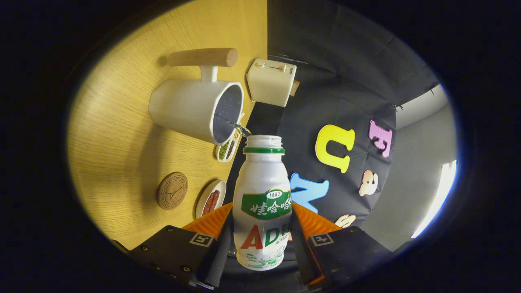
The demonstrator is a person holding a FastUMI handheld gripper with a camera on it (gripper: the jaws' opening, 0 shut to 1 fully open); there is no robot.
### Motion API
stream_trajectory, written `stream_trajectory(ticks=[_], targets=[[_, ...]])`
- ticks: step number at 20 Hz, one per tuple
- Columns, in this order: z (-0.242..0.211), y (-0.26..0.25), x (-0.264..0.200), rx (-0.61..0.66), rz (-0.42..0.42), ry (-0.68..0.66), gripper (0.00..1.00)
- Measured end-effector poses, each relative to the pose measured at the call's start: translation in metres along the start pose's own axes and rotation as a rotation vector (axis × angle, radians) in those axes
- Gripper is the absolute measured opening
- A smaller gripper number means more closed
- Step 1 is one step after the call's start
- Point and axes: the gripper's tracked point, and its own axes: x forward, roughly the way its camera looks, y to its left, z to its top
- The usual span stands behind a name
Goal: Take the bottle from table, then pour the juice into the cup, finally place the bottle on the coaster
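White plastic bottle with a green neck ring is clamped in my hand-held gripper, both fingers pressing on its lower sides. It's tipped over with its open mouth aimed at the white cup, and a thin clear stream runs from the mouth into the cup's opening. That cup sits on the wood-grain counter and has a fat wooden handle. Well off to one side of the cup, also on the counter, lies the round brown coaster. Near it there's a small dish of something reddish, another dish with green bits just by the cup's rim, and a cream toaster beyond the cup
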Motion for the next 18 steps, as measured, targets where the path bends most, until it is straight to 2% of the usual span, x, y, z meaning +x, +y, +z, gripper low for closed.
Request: stream_trajectory(ticks=[18], targets=[[0.0058,-0.0023,0.0002,-0.078,-0.003,-0.014,0.71]])
